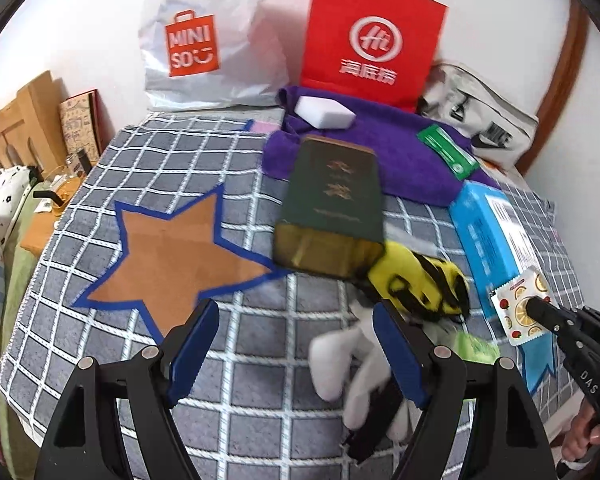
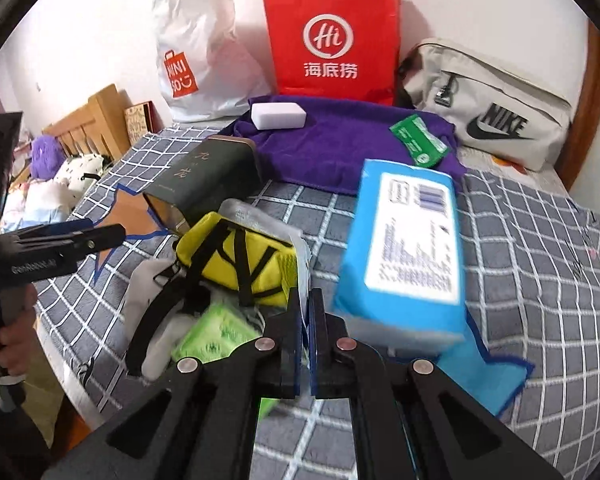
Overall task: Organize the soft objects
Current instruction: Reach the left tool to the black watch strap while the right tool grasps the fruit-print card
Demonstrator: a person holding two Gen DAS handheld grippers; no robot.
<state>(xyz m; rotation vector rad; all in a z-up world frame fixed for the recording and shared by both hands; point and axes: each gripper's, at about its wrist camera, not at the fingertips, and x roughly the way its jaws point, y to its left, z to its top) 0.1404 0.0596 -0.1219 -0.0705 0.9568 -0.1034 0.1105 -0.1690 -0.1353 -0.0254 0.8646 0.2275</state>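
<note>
Left tongs [image 1: 296, 344] hang wide open above the bed's checked blanket [image 1: 100, 208], beside the white plush [image 1: 352, 364]; right tongs [image 2: 307, 320] pinch a fruit-print sachet [image 1: 520, 308] near the yellow pouch [image 2: 236, 264].

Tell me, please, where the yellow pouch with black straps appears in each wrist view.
Left wrist view: yellow pouch sits right of centre, at the near end of the dark green box.
Right wrist view: it lies left of centre, ahead of the camera's own fingers.
Shared landmark: the red paper bag at the wall.
</note>
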